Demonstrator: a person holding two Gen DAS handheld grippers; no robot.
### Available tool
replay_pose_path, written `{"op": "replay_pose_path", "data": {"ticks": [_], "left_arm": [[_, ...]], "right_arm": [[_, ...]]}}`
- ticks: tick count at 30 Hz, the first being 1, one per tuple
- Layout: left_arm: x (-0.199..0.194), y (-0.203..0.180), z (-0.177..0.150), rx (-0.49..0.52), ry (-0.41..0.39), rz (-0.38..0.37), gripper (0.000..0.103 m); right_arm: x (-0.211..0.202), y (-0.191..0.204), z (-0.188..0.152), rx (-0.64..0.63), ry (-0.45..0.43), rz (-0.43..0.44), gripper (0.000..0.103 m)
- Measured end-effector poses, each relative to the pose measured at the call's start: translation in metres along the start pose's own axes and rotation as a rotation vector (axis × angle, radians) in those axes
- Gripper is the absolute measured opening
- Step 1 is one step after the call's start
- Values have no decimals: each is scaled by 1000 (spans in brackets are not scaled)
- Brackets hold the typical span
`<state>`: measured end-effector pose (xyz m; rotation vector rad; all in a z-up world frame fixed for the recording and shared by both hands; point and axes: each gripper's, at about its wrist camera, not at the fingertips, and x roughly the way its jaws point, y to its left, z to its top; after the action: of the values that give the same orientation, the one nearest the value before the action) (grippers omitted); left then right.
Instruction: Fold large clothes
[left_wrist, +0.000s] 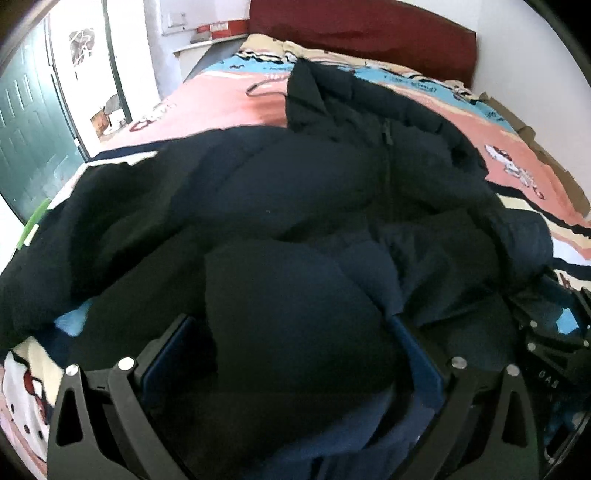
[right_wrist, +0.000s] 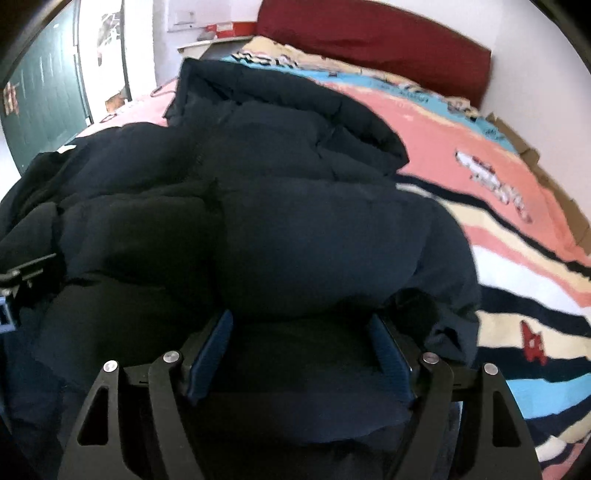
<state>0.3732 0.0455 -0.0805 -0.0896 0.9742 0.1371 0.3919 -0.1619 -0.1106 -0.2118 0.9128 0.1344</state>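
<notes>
A large dark navy puffer jacket (left_wrist: 295, 192) lies bunched on the bed, hood toward the headboard; it also fills the right wrist view (right_wrist: 295, 221). My left gripper (left_wrist: 291, 332) has its jaws wide apart with a thick fold of the jacket's hem between the blue pads (left_wrist: 166, 354). My right gripper (right_wrist: 303, 332) also has its jaws wide apart, with padded jacket fabric between its blue pads (right_wrist: 212, 350). The right gripper shows at the right edge of the left wrist view (left_wrist: 554, 354). The left gripper shows at the left edge of the right wrist view (right_wrist: 22, 280).
The bed carries a cartoon-print cover (right_wrist: 498, 192) in pink, blue, cream and navy stripes. A dark red headboard (left_wrist: 362, 33) stands at the far end. A green door (left_wrist: 26, 122) and a bright doorway are at the left. Cardboard (left_wrist: 554, 162) lines the bed's right edge.
</notes>
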Motion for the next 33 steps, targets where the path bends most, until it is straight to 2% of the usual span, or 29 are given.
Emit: {"op": "replay_pose_path", "data": {"ticks": [5, 11, 16, 22, 25, 30, 33], "left_arm": [[-23, 12, -4, 6, -36, 22, 103], [-46, 41, -6, -23, -60, 54, 103], [-62, 78, -9, -83, -81, 78, 103], [-77, 119, -17, -119, -89, 112, 103], [-80, 149, -24, -181, -82, 102, 103], [-80, 218, -43, -347, -45, 98, 103], [-87, 257, -53, -425, -54, 129, 103]], "right_arm": [[-33, 23, -3, -60, -48, -42, 76], [-58, 39, -7, -66, -82, -53, 78], [-73, 57, -10, -107, -114, -55, 78], [-93, 85, -7, -149, -146, -13, 79], [-102, 100, -7, -176, -163, -3, 79], [-113, 126, -3, -206, -176, 31, 80], [-118, 139, 0, -213, -174, 56, 81]]}}
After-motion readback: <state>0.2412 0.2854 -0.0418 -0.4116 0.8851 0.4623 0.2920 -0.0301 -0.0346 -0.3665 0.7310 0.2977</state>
